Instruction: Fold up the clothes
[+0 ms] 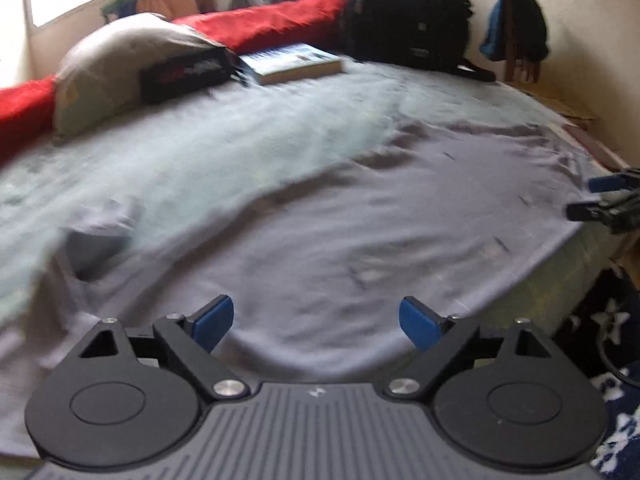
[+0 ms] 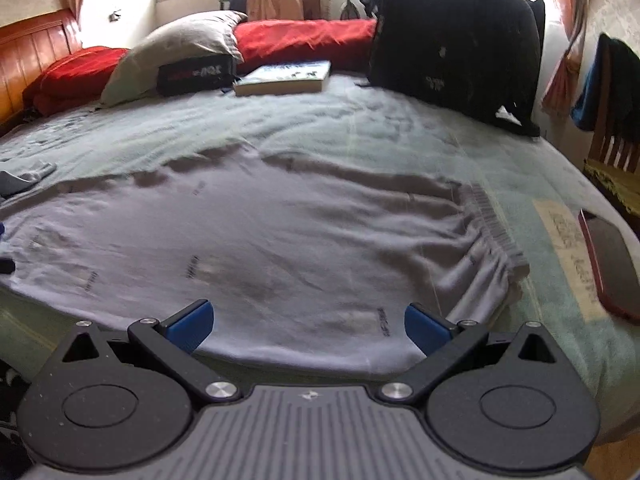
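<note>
Grey sweatshirt (image 2: pixel 256 248) lies spread flat on the bed (image 2: pixel 400 136), along the near edge, its lower side reaching that edge. Ribbed hem (image 2: pixel 496 236) is bunched and gathered toward the bed's right side. A sleeve cuff (image 1: pixel 100 236) lies curled up on the left part of the bed. Small dark printed marks are scattered over the fabric; blur makes them unreadable.

Left gripper (image 1: pixel 318 322): blue-padded fingers (image 1: pixel 214 322) spread wide, released, holding nothing, poised over the near part of the sweatshirt. Contact with the cloth cannot be told.

Right gripper (image 2: pixel 308 326): fingers (image 2: pixel 190 326) likewise wide apart and empty, over the sweatshirt's near edge at the bed's near edge. It also shows at the right margin of the left wrist view (image 1: pixel 600 200), fingers apart, beside the garment's right end.

Far edge of the bed: grey pillow (image 2: pixel 180 52), a dark pouch (image 2: pixel 196 74) leaning against it, a book (image 2: pixel 284 78) lying flat just beside the pouch, a red bolster (image 2: pixel 304 42) behind them, and a large black backpack (image 2: pixel 456 36) standing upright at the far right. Red phone (image 2: pixel 612 256) lies flat near the bed's right edge, apart from the sweatshirt. Wooden chair (image 2: pixel 612 120) with clothes draped on it stands off the right side.
</note>
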Action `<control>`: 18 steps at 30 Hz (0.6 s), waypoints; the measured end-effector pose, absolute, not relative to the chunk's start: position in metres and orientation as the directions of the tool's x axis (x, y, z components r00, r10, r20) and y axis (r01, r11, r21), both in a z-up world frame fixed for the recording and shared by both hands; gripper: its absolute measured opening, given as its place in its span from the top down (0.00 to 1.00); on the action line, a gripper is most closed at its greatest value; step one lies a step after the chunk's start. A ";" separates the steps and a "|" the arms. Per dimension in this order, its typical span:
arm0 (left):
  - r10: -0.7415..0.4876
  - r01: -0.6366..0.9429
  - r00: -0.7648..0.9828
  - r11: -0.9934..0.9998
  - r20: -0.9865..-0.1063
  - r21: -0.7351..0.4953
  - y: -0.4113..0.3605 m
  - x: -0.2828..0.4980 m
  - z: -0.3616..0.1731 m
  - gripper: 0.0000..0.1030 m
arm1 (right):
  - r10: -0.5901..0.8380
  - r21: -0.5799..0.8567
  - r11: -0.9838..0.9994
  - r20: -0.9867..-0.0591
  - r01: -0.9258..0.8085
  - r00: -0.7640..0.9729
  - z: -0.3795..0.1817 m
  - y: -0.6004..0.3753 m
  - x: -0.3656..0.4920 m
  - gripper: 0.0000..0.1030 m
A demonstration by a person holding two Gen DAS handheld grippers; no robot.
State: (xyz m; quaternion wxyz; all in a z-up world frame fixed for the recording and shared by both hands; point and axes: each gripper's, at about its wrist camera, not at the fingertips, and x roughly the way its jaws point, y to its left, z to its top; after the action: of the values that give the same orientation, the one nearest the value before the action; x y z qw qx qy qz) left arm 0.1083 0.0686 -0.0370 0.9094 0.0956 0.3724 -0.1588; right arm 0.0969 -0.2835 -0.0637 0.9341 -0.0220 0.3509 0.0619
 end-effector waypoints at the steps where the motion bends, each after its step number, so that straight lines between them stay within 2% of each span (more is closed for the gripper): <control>1: -0.187 0.344 0.688 0.935 -0.701 0.088 0.073 0.110 -0.029 0.13 | 0.103 -0.002 0.990 -0.651 -0.138 0.752 -0.060 -0.281 0.096 0.00; 6: 0.019 0.215 0.745 0.939 -0.667 0.268 0.107 0.142 0.004 0.10 | 0.138 -0.009 0.983 -0.616 -0.182 0.776 -0.050 -0.268 0.093 0.00; 13: 0.268 0.129 0.587 0.901 -0.764 0.415 0.135 0.219 -0.035 0.09 | 0.166 0.027 0.982 -0.596 -0.186 0.785 -0.043 -0.269 0.093 0.00; 18: 0.362 0.053 0.560 0.882 -0.745 0.468 0.148 0.234 -0.048 0.09 | 0.164 0.043 0.984 -0.593 -0.173 0.788 -0.041 -0.270 0.095 0.00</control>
State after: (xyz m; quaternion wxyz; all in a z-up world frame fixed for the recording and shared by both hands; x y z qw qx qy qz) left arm 0.2336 0.1484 -0.0482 0.8540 0.2252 0.4602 0.0905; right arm 0.0953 -0.2701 -0.0410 0.9455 -0.0069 0.3131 0.0890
